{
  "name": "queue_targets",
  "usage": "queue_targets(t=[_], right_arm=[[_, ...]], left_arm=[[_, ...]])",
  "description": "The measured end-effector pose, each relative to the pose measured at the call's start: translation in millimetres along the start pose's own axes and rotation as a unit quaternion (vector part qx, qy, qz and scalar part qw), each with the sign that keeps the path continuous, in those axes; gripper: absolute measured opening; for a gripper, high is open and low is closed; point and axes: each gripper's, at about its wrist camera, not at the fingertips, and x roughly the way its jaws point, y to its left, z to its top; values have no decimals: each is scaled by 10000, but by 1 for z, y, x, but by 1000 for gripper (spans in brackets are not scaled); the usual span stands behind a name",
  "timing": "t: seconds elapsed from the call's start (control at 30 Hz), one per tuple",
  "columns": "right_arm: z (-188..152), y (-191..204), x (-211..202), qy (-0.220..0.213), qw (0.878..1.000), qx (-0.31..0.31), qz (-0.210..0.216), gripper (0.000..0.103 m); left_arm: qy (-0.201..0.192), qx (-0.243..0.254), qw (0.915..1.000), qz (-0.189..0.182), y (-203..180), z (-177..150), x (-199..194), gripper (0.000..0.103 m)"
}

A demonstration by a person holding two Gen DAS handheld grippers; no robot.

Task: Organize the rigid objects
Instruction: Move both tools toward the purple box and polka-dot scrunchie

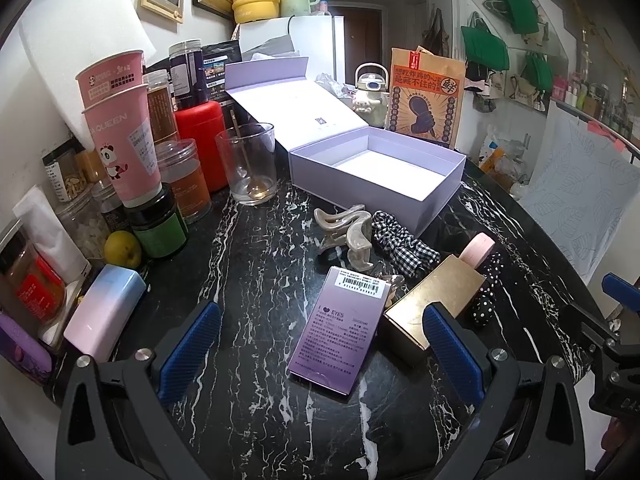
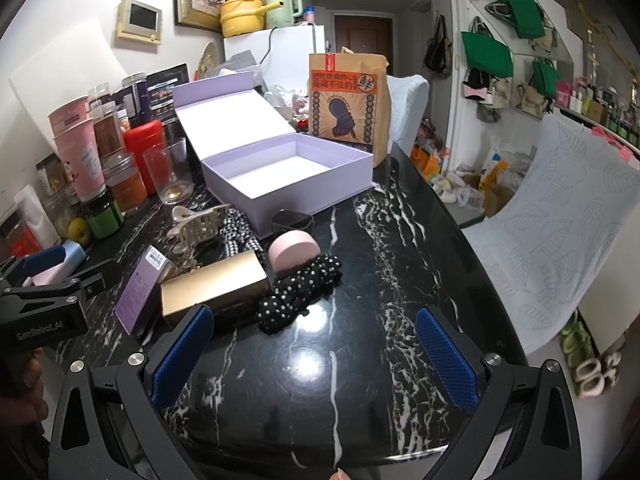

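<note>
Black marble table (image 1: 248, 288): both grippers, left (image 1: 320, 344) and right (image 2: 316, 352), wide and empty, should square on the purple carton (image 1: 340, 332), then carry it to the open box (image 1: 384, 172).

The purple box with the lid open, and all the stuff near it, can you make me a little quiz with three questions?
1. True or false: the open lavender box has nothing inside it.
2. Which item lies closest in front of the left claw?
A. the drinking glass
B. the purple carton
C. the yellow pot
3. Fill in: the pink round case rests against the black ____ scrunchie.

Key
1. True. Only its white floor shows.
2. B. The carton lies flat on the marble table between the open fingers.
3. Polka-dot. The right claw hovers open, holding nothing.
</note>
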Motion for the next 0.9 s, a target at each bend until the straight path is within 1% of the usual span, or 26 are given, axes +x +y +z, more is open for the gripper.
queue_targets(t=[0.2,0.33,0.47,0.67,0.9], right_arm=[[2,-4,2,-88,9999,-54,-48,103],[2,-8,8,-125,9999,-54,-6,103],[3,-10,16,8,9999,-26,141,103],[5,-8,24,105,9994,-100,300,103],[8,-8,32,193,9977,-146,632,103]], left_arm=[[-57,77,10000,-14,0,1,1,103],[91,24,9999,-115,2,-2,9,103],[159,-39,9996,-251,4,-2,12,103],[260,53,9987,-428,6,-4,13,103],[538,51,9953,-803,11,-7,28,103]])
